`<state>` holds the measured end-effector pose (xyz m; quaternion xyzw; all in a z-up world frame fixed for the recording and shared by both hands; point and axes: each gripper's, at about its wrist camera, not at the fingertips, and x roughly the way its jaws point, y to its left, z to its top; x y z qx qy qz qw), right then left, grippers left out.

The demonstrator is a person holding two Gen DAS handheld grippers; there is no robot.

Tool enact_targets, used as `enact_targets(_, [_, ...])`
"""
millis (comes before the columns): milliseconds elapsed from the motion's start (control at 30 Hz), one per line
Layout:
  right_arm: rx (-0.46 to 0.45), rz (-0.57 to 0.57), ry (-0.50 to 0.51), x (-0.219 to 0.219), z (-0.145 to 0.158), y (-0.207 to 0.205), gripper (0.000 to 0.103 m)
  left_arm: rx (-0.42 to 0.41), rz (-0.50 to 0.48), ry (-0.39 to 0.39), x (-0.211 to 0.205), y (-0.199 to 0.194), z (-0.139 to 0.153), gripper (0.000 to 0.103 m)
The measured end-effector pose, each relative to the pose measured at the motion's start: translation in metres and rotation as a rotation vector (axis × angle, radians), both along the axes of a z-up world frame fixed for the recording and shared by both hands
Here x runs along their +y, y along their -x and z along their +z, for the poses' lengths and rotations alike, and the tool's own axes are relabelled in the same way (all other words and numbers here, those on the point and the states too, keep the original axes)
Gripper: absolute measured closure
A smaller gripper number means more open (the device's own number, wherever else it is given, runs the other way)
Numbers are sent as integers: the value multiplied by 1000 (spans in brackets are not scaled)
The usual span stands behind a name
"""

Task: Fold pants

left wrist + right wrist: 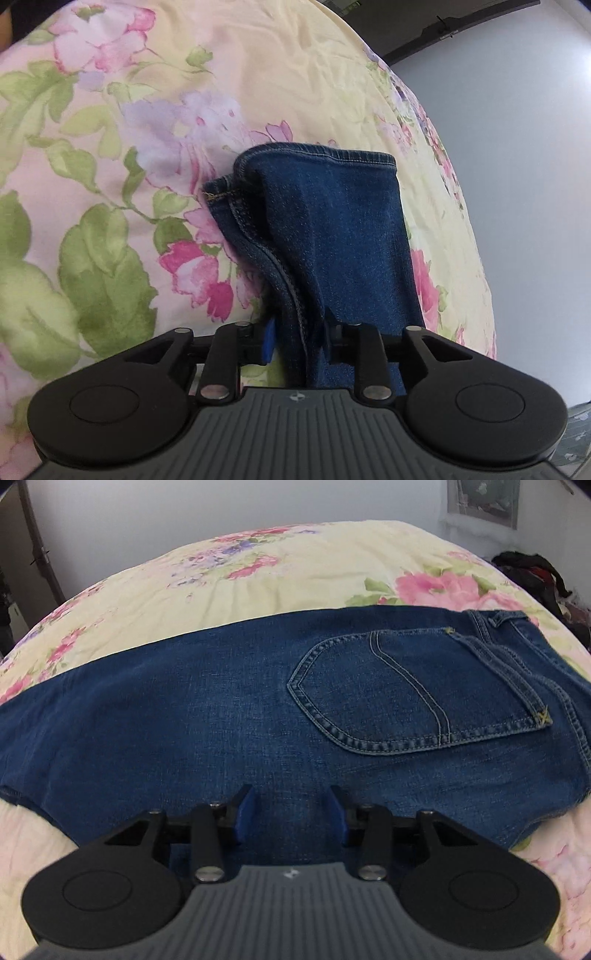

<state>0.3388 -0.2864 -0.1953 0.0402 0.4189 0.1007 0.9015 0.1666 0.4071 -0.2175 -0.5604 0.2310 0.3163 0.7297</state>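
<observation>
Floral bedsheet [110, 184] covers the bed that serves as folding surface, giving broad support. Jeans [221, 709] lie across it, legs stacked so one back pocket [417, 690] faces up; the hemmed cuffs [325, 192] reach toward the bed's edge. Left gripper [297, 341] straddles the bunched leg fabric near the cuffs, though whether its pads press cannot be told, probably to carry that end over. Right gripper [291, 814] hovers over the seat, jaws parted, nothing between them, seemingly to steady the fold line. Dark clothing [532, 572] sits beyond.
</observation>
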Motion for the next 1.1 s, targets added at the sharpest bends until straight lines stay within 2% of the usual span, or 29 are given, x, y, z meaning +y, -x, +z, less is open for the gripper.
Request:
enact_targets(33, [-41, -30, -31, -6, 7, 3, 65, 39, -14, -29, -4, 0, 7, 60])
enact_targets(100, [-172, -133, -94, -25, 24, 13, 63, 136, -58, -118, -18, -3, 23, 44])
enact_targets(200, [-286, -388, -153, -66, 40, 25, 59, 223, -138, -273, -51, -11, 45, 43])
enact_targets(267, [-298, -584, -220, -102, 39, 36, 53, 216, -213, -369, -82, -22, 58, 43])
enact_targets(300, [-288, -670, -271, -120, 35, 42, 53, 202, -250, -404, -98, -29, 64, 43])
enact_targets(433, [-221, -907, -459, -176, 13, 62, 51, 129, -437, -500, -180, -57, 84, 34])
enact_targets(567, [-137, -955, -612, -200, -11, 63, 51, 99, -701, -523, -267, -96, 88, 32])
enact_targets(667, [-92, -931, -717, -206, -30, 59, 51, 75, -837, -523, -327, -116, 83, 32])
enact_targets(900, [-91, -918, -826, -221, -56, 46, 48, 102, -1108, -493, -442, -151, 61, 32])
enact_targets(1100, [-138, -911, -891, -235, -74, 34, 50, 174, -1257, -534, -493, -158, 36, 32])
